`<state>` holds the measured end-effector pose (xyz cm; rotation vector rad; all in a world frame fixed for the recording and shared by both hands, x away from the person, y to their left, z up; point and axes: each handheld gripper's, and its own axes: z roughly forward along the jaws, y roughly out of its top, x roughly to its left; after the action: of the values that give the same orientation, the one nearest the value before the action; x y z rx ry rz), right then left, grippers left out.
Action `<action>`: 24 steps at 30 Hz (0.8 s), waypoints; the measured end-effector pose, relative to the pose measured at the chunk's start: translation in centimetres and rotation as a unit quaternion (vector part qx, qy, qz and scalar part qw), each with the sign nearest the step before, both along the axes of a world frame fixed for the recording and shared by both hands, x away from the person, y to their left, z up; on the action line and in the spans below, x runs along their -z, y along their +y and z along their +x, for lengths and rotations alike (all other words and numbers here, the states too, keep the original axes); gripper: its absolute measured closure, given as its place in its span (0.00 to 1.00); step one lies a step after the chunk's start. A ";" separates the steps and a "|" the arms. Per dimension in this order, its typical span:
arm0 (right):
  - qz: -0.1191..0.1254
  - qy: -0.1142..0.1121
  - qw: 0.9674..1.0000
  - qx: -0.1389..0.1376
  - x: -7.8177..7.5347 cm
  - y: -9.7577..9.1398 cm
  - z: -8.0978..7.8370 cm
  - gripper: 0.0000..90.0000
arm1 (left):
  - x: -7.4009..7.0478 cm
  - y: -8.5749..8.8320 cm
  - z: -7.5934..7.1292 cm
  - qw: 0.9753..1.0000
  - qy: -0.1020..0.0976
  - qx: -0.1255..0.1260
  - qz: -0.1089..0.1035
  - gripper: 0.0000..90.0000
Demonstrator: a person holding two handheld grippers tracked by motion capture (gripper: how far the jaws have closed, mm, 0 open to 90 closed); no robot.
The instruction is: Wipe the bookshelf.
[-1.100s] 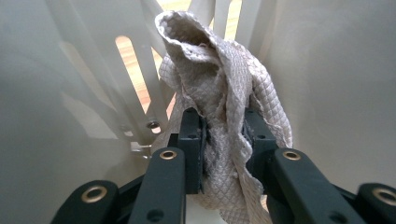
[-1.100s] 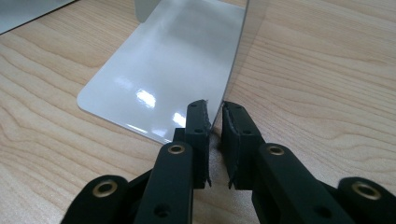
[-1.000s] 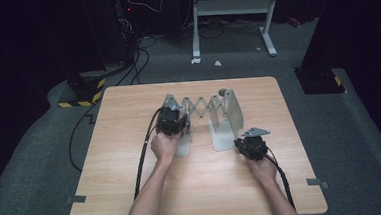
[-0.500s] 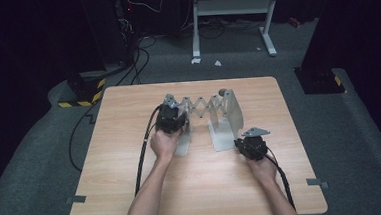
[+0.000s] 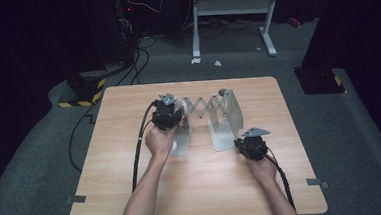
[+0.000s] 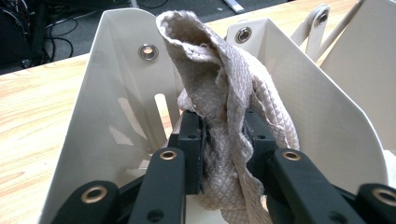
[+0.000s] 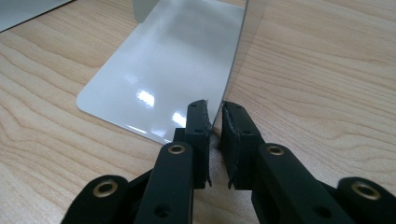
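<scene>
Since the quilted cloth (image 6: 224, 107) is soft, light and floppy, we judge it best pinched at a bunched fold, as our left hand-held gripper (image 6: 223, 140) does now, clamped on it between the cream plates of the folding rack (image 6: 116, 116) at centre frame. Low in its frame, our right hand-held gripper (image 7: 214, 135) nips the rack's thin upright plate edge, steadying the stiff, slippery metal on the tabletop (image 7: 327, 70).

1. Light wooden rectangular table (image 5: 133, 191), centre of frame, on grey carpeted floor (image 5: 361, 142).
2. White metal stand frame (image 5: 232, 7), upper centre.
3. Yellow-and-black striped floor strip (image 5: 80, 100) and black cables (image 5: 134, 46), upper left.
4. Dark, unlit surroundings.
</scene>
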<state>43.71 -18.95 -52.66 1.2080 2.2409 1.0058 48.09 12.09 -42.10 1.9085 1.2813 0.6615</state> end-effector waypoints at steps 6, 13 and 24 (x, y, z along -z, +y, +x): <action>0.000 0.000 1.000 0.000 0.0 0.0 0.0 0.90 | 0.2 0.1 -0.4 1.000 0.000 0.001 0.003 0.82; 0.000 0.000 1.000 0.000 0.0 0.0 0.0 0.90 | 1.1 0.4 -0.8 1.000 0.009 -0.001 0.003 0.82; 0.000 0.000 1.000 0.000 0.0 0.0 0.0 0.90 | 3.5 0.5 -1.3 1.000 0.027 -0.004 0.011 0.82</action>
<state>43.69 -18.94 -52.66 1.2072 2.2409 1.0054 46.84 12.61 -45.62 1.9521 1.3216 0.6352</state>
